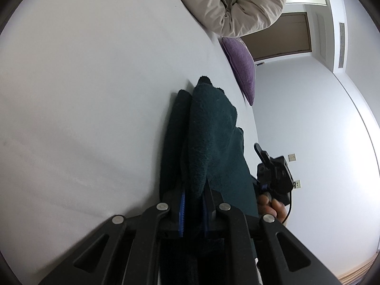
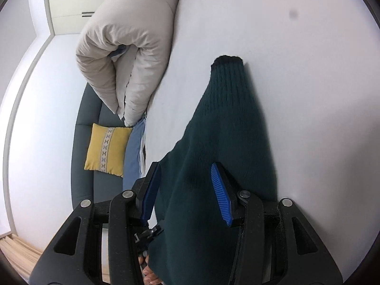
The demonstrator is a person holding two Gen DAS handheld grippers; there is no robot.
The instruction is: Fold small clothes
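White bed (image 1: 83, 83); beige duvet (image 2: 133, 54); yellow cushion (image 2: 106, 149); purple cushion (image 1: 242, 68); pale walls (image 1: 308, 118).

My black left gripper (image 1: 193, 204) and right gripper (image 2: 187, 190), both with blue ribbed pads (image 2: 222, 194), are framing a dark teal knit garment (image 2: 220, 137) on a white bed (image 2: 308, 95), beside a beige duvet (image 2: 128, 54), purple cushion (image 1: 242, 68) and yellow cushion (image 2: 106, 149) cross-stitched down a pale band.

No readable text, labels, brands or numbers in either view.
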